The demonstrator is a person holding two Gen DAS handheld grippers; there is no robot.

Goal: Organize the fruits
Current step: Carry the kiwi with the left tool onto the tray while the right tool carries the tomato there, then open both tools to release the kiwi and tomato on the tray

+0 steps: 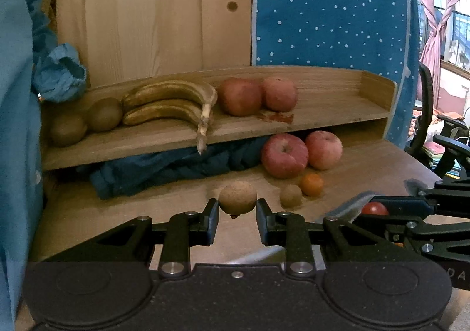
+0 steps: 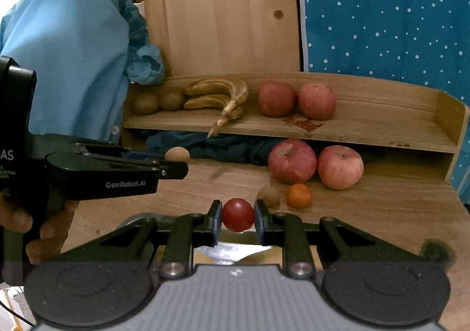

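1. My left gripper (image 1: 237, 209) grasps a tan round fruit (image 1: 237, 197), lifted above the counter (image 1: 382, 166);
2. My right gripper (image 2: 237, 218) grasps a red round fruit (image 2: 237, 214);
3. Bananas (image 1: 170, 104) and two apples (image 1: 255, 94) lie on the shelf (image 1: 337, 113).

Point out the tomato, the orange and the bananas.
tomato (image 2: 237, 214), right wrist view, its front face.
orange (image 2: 298, 195), right wrist view, its middle.
bananas (image 1: 167, 102), left wrist view, the upper banana's side.

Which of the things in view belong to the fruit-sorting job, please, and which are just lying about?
Job: round tan fruit in left claw; small red tomato in right claw; brown bananas; red apples; wooden shelf.
Lying about: dark blue cloth; pink curtain.
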